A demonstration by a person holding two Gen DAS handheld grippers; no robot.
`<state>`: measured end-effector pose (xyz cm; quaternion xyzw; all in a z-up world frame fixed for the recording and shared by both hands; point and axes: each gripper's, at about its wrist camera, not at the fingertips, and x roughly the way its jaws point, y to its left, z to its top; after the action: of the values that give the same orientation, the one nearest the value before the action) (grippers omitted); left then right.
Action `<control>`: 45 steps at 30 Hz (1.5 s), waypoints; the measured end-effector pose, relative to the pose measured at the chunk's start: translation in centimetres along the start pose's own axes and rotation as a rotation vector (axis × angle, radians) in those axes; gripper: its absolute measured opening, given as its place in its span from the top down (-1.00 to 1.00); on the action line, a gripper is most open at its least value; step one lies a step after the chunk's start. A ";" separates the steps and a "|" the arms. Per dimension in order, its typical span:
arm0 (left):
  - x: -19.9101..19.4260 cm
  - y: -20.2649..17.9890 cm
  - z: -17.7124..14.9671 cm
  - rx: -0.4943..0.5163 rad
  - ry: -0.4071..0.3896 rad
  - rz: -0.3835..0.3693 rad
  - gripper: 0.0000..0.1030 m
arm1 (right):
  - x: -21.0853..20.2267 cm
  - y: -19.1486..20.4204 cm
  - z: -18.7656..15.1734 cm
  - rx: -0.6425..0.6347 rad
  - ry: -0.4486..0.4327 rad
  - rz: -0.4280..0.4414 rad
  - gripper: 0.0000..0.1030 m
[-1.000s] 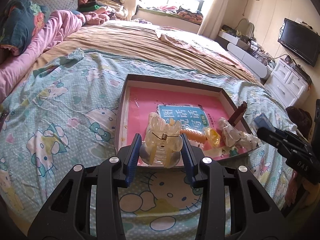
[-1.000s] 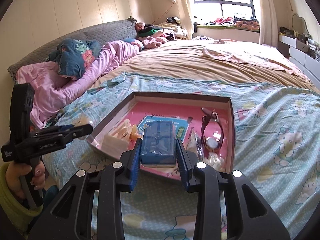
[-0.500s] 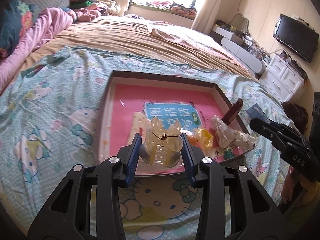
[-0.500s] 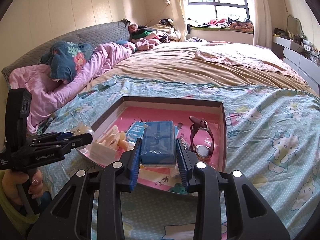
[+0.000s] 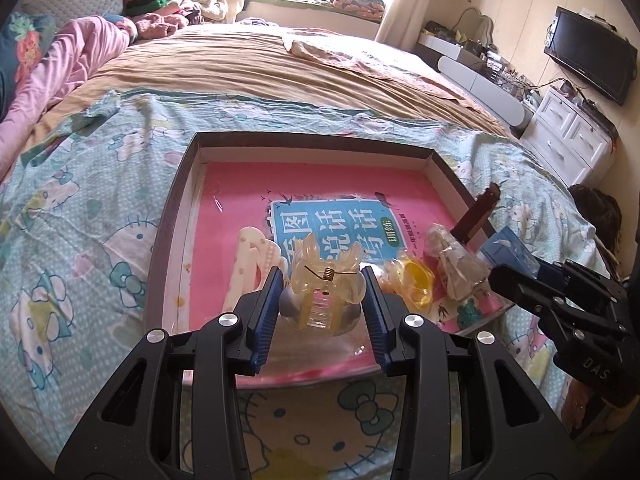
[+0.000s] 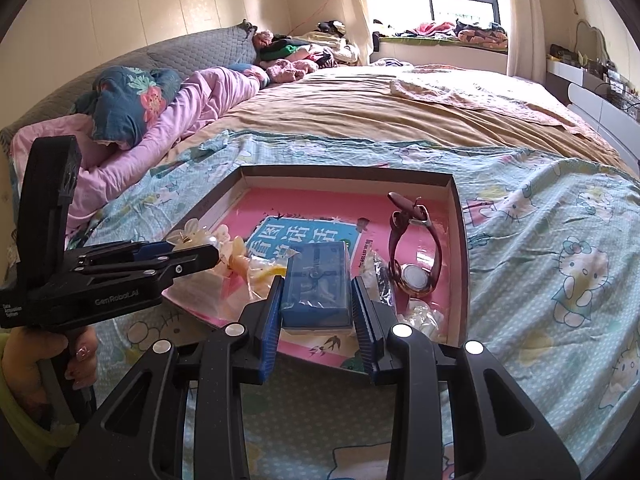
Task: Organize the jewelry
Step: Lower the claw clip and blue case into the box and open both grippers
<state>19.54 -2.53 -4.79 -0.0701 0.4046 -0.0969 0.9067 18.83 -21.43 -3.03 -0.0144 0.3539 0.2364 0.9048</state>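
Observation:
My left gripper (image 5: 322,300) is shut on a clear yellowish hair claw clip (image 5: 326,286), held over the near edge of a shallow brown-rimmed box tray (image 5: 312,138) with a pink book inside. My right gripper (image 6: 316,304) is shut on a small blue jewelry box (image 6: 316,282) over the tray's near right part. In the tray lie a cream hair clip (image 5: 250,264), a yellow item in a clear bag (image 5: 414,280), another clear bag (image 5: 452,260) and a brown-strapped watch (image 6: 414,256). The left gripper also shows in the right wrist view (image 6: 188,250).
The tray rests on a Hello Kitty sheet (image 5: 88,216) on a large bed with a tan blanket (image 5: 260,64). Pink bedding and pillows (image 6: 168,112) lie at the left. A white dresser (image 5: 568,136) and TV (image 5: 588,54) stand at the right.
Both grippers have moved forward and closer over the tray, still holding the hair claw clip and the blue box. The tray now looks nearer in both views.

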 end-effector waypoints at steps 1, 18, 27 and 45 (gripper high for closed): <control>0.1 0.1 0.0 -0.002 0.001 0.000 0.39 | 0.1 0.0 0.1 -0.002 0.001 -0.002 0.38; 1.2 0.9 -0.1 -0.011 0.013 0.011 0.39 | 3.4 1.8 0.0 -0.034 0.066 0.002 0.37; 1.3 0.9 -0.1 -0.011 0.016 0.012 0.39 | 2.3 1.7 -0.2 -0.029 0.056 -0.014 0.12; -4.7 -0.3 -0.2 0.000 -0.076 0.016 -0.52 | -5.4 1.5 -1.9 -0.024 -0.044 -0.039 -0.70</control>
<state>16.28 -1.71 -1.54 -0.0706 0.3702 -0.0871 0.9221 13.48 -22.71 -0.78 -0.0270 0.3309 0.2232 0.9165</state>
